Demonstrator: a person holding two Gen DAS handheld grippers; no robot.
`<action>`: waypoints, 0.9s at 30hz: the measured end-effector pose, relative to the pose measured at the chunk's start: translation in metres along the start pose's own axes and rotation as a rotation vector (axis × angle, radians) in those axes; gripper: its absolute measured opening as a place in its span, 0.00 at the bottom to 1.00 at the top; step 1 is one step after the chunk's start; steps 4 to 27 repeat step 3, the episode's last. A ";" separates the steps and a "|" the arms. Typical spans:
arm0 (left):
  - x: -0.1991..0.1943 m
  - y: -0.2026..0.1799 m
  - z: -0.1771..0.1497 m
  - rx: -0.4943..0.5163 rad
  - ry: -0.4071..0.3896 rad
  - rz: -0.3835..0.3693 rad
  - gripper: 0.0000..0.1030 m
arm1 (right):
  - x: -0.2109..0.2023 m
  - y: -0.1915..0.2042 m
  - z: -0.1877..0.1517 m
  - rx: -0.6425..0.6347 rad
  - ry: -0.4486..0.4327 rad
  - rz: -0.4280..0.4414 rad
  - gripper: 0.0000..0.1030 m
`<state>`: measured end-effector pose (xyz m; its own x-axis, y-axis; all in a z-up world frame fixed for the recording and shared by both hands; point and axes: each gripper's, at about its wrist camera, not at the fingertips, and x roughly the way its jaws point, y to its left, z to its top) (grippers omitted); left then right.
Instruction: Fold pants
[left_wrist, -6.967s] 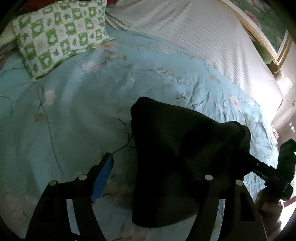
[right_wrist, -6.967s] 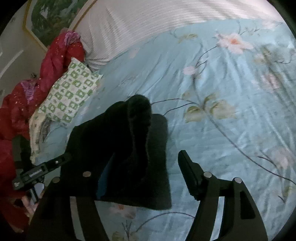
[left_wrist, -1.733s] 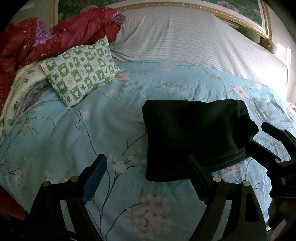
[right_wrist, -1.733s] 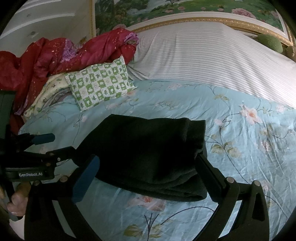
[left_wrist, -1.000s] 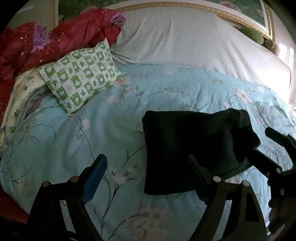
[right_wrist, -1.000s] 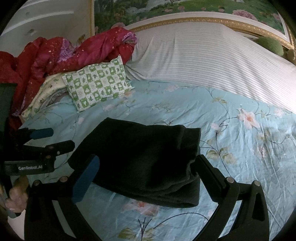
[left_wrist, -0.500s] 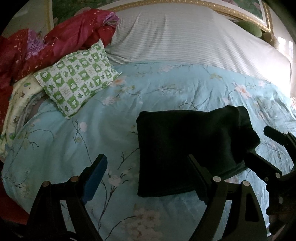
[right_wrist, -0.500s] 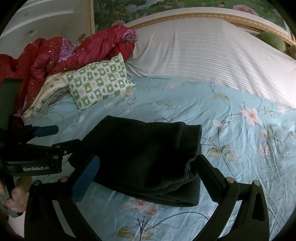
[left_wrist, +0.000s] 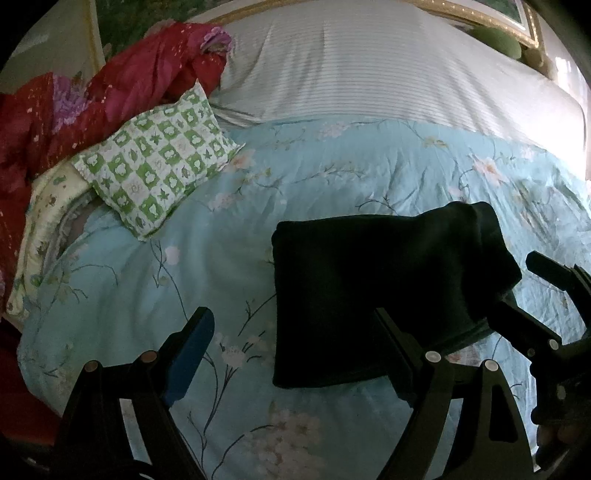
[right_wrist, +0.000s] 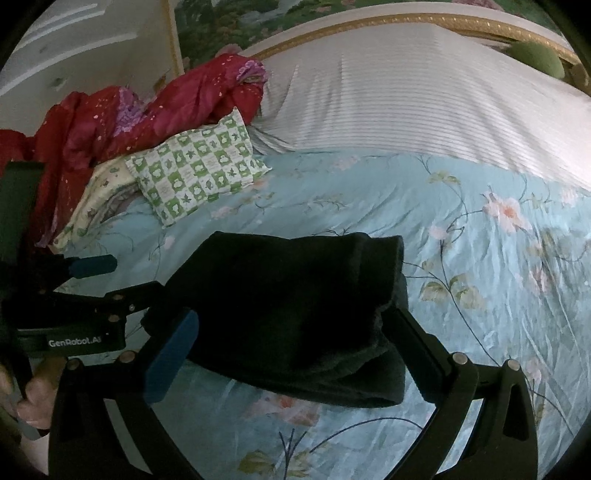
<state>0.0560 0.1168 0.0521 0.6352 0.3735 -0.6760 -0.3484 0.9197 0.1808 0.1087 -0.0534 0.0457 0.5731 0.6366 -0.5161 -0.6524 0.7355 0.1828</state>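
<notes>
The dark pants (left_wrist: 380, 291) lie folded into a thick rectangle on the light blue floral quilt (left_wrist: 332, 177); they also show in the right wrist view (right_wrist: 291, 314). My left gripper (left_wrist: 295, 343) is open and empty, just in front of the pants' near left corner. My right gripper (right_wrist: 291, 343) is open and empty, its fingers spread either side of the near edge of the folded pants. Each gripper shows in the other's view: the right one (left_wrist: 517, 295) at the pants' right end, the left one (right_wrist: 122, 280) at their left end.
A green-and-white checkered pillow (left_wrist: 159, 162) lies at the far left with a red quilt (left_wrist: 103, 92) and a pale floral cloth behind it. A striped white sheet (left_wrist: 388, 74) covers the head of the bed, under a gold-framed headboard (right_wrist: 388, 22).
Seven seconds ago both grippers held the pants up by their fabric. Now the pants lie folded on the quilt and both grippers are open. Over the last second the views barely shifted.
</notes>
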 end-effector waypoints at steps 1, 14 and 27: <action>0.000 -0.001 0.000 0.004 0.000 0.003 0.83 | 0.000 -0.002 0.000 0.005 0.003 0.003 1.00; 0.000 -0.005 0.001 0.011 0.004 0.005 0.83 | 0.000 -0.005 0.000 0.014 0.010 0.008 1.00; 0.000 -0.005 0.001 0.011 0.004 0.005 0.83 | 0.000 -0.005 0.000 0.014 0.010 0.008 1.00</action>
